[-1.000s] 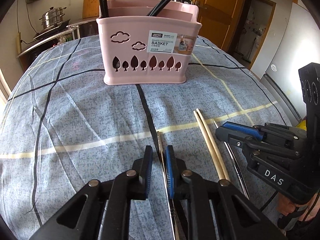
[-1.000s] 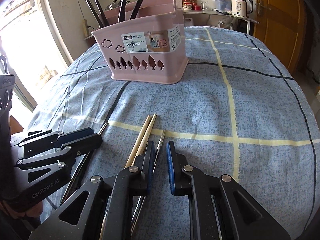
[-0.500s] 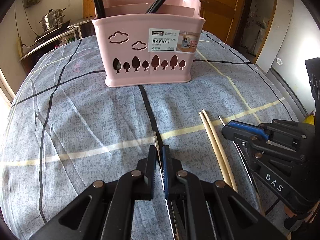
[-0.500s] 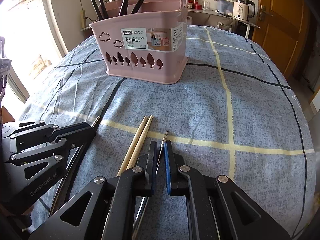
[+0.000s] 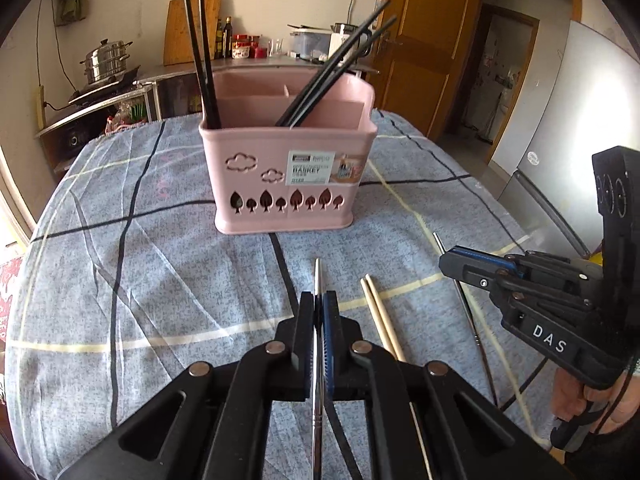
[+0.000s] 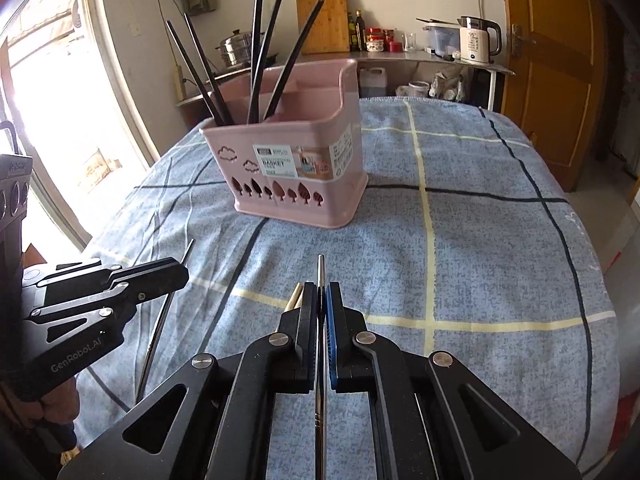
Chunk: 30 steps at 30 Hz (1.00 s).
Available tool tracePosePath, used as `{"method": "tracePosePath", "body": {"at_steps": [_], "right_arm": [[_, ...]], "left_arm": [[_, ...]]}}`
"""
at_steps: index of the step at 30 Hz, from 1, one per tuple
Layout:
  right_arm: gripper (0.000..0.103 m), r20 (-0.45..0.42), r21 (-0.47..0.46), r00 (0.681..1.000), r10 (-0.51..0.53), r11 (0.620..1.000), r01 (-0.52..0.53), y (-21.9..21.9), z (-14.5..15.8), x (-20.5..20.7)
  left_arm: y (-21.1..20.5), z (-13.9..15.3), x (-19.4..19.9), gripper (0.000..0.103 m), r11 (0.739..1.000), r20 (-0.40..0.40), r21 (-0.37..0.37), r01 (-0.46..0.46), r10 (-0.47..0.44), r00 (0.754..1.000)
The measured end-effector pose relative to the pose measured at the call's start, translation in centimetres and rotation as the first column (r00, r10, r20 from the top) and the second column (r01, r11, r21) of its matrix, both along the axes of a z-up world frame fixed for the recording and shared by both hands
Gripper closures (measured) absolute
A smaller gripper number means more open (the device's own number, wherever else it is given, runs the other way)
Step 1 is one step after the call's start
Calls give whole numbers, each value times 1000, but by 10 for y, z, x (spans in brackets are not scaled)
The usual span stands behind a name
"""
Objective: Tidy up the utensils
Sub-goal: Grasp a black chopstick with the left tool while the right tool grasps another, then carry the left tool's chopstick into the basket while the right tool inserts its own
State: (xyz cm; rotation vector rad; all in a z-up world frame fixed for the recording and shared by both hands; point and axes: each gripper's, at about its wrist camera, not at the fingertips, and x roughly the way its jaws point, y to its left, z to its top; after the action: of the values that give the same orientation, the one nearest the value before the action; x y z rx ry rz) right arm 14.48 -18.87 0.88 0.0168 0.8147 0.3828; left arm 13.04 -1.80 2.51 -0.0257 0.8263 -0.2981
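A pink divided basket (image 5: 288, 184) (image 6: 300, 184) stands mid-table with several black chopsticks (image 5: 200, 48) (image 6: 260, 52) upright in it. My left gripper (image 5: 319, 300) is shut on a metal chopstick (image 5: 318, 272), held above the cloth with its tip toward the basket. My right gripper (image 6: 321, 292) is shut on a second metal chopstick (image 6: 320, 272), likewise raised. Each gripper shows in the other's view: the right gripper (image 5: 472, 264) at right, the left gripper (image 6: 160, 276) at left. A pair of wooden chopsticks (image 5: 380, 316) (image 6: 294, 300) lies on the cloth between them.
The table wears a blue checked cloth (image 5: 160, 264) (image 6: 480, 240). Behind it a counter holds a steel pot (image 5: 106, 60), a cutting board (image 6: 322, 20) and a kettle (image 6: 478, 40). A wooden door (image 6: 552, 60) and a fridge (image 5: 568, 120) stand to the right.
Both grippers have shut on a metal chopstick each and lifted it off the cloth. The wooden pair has stayed on the table.
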Motion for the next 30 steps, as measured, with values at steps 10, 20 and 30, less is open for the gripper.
{"method": "tracePosePath", "body": {"at_steps": [10, 20, 30], "right_arm": [[99, 136, 70, 991, 0, 998, -9, -12, 53, -17], [99, 190, 94, 982, 6, 995, -24, -21, 72, -27], [99, 203, 89, 979, 21, 995, -39, -20, 76, -27]], "left_arm": [[17, 65, -17, 98, 999, 146, -49, 22, -15, 989], [20, 71, -19, 98, 997, 156, -71, 37, -26, 987], [26, 71, -18, 98, 996, 146, -78, 43, -31, 989]]}}
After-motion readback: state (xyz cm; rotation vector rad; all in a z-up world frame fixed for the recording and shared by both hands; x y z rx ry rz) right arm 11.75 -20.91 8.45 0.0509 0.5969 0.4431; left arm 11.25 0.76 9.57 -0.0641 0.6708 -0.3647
